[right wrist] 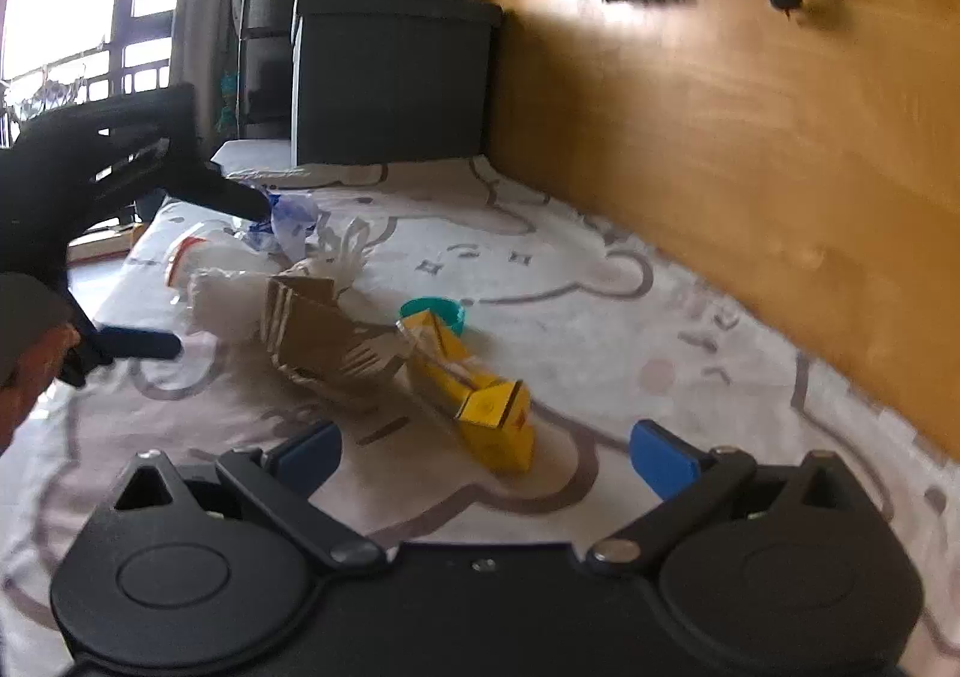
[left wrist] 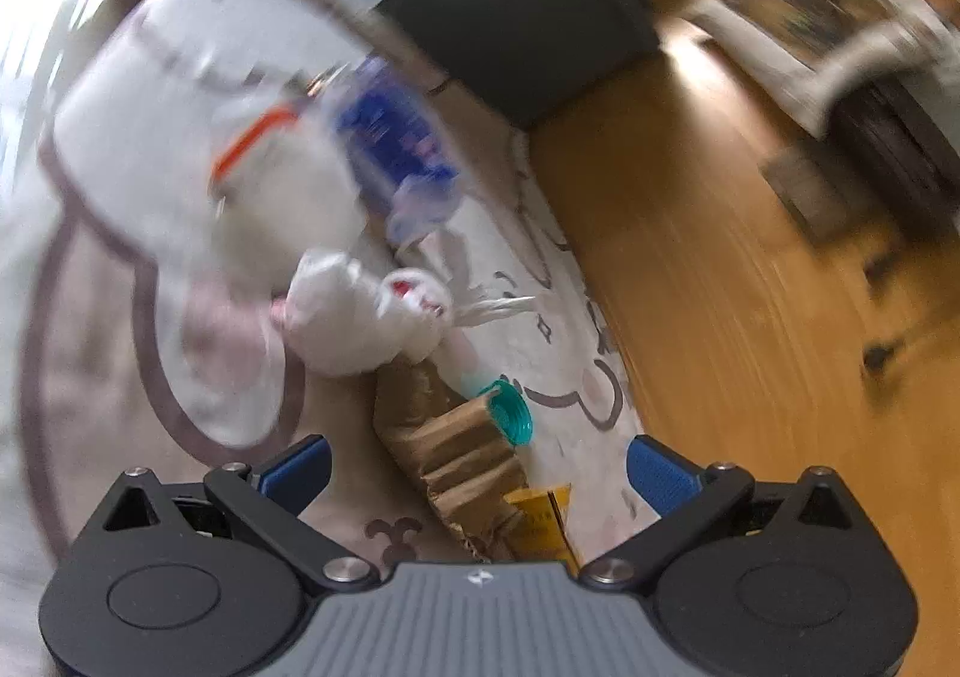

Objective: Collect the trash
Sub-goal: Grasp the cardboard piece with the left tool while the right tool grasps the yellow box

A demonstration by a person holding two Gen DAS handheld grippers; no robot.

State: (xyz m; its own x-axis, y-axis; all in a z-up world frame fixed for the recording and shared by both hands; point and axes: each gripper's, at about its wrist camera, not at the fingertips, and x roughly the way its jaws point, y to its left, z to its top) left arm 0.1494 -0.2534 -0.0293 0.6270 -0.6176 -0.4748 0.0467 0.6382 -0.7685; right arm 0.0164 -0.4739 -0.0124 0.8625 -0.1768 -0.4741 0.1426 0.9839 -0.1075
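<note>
Both claws sit closest, the right gripper point(right wrist: 485, 452) and the left gripper point(left wrist: 478, 467) each with blue fingers spread apart and nothing between them. Beneath them a pale rug point(right wrist: 600, 281) with bear outlines carries the rubbish in a loose heap, probably tipped there for gathering. Crumpled cardboard point(right wrist: 318, 338) lies in the middle, a knotted white bag point(left wrist: 354, 317) just beyond it. Nearest the right claw, a yellow carton point(right wrist: 480, 395) runs lengthwise toward it, open end facing the camera. Beside its far end rests a small teal cap point(right wrist: 447, 311).
</note>
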